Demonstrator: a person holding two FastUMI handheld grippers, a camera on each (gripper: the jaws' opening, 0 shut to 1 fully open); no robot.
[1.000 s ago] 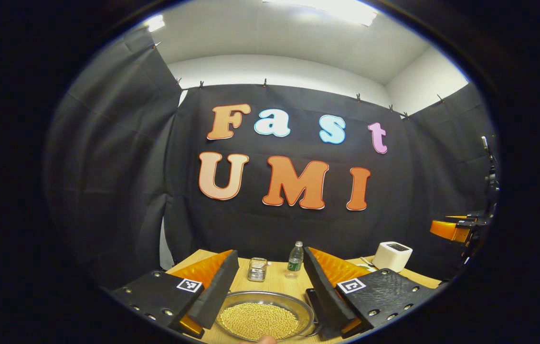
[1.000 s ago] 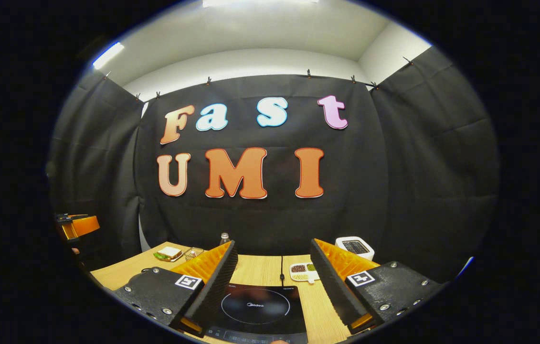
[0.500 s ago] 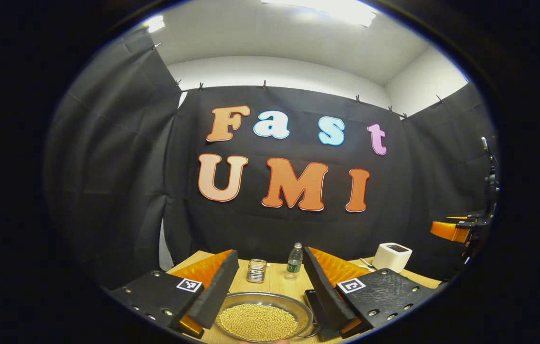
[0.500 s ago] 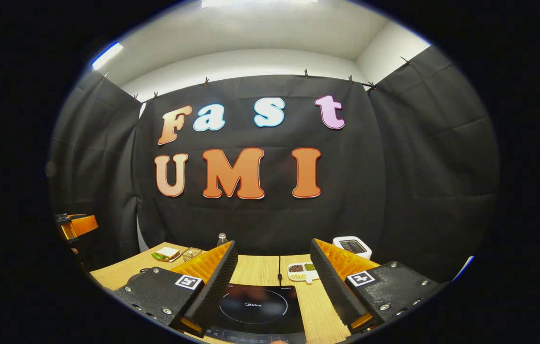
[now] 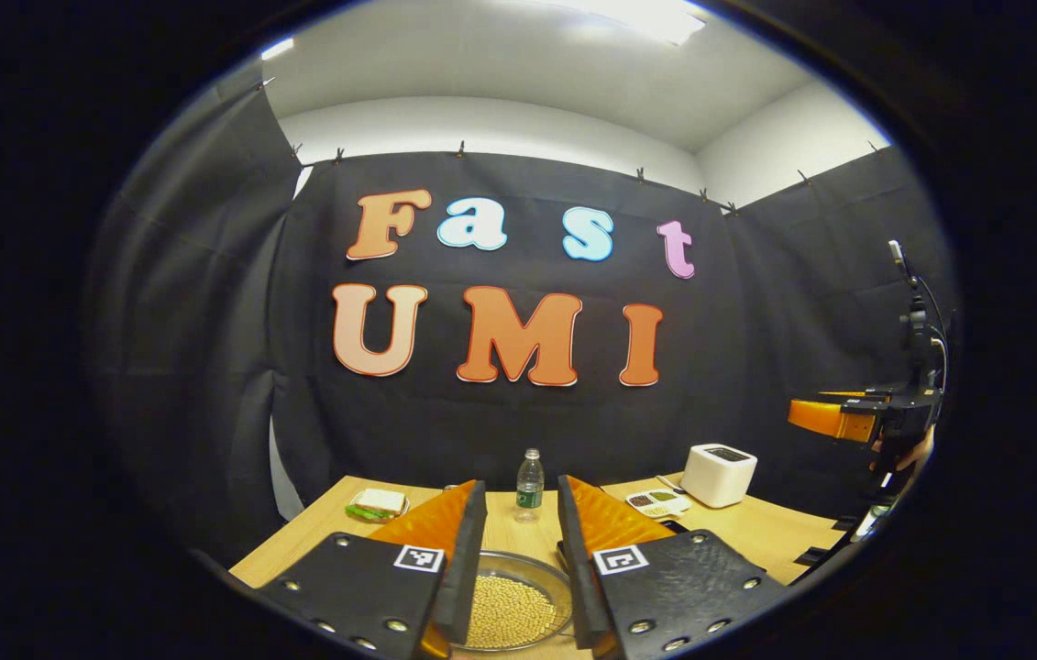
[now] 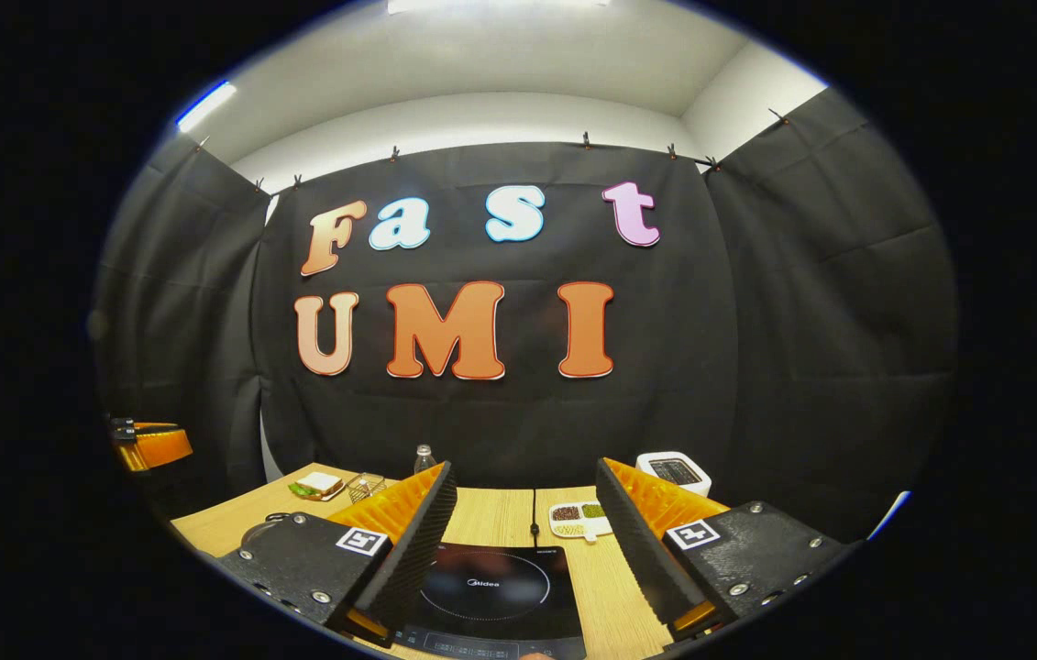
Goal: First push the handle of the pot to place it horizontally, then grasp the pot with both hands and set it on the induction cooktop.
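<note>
A shallow metal pot (image 5: 511, 607) filled with yellow beans sits on the wooden table, low in the left gripper view. My left gripper (image 5: 521, 500) hangs over it, open with a narrow gap and nothing between its fingers. A dark piece that may be the pot's handle (image 5: 562, 550) peeks out by the right finger. In the right gripper view the black induction cooktop (image 6: 490, 587) lies under my right gripper (image 6: 524, 477), which is wide open and holds nothing. That right gripper (image 5: 839, 417) also shows far right in the left gripper view.
On the table (image 5: 756, 536) stand a water bottle (image 5: 529, 484), a white toaster (image 5: 718, 463), a sandwich plate (image 5: 378, 502) and a divided snack tray (image 5: 656, 500). A wire basket (image 6: 369, 486) sits near the sandwich (image 6: 316, 486). A cable (image 6: 535, 513) runs back from the cooktop.
The left gripper's fingers have drawn closer together, and its view has shifted so the sandwich plate and more table show. The right gripper has hardly moved.
</note>
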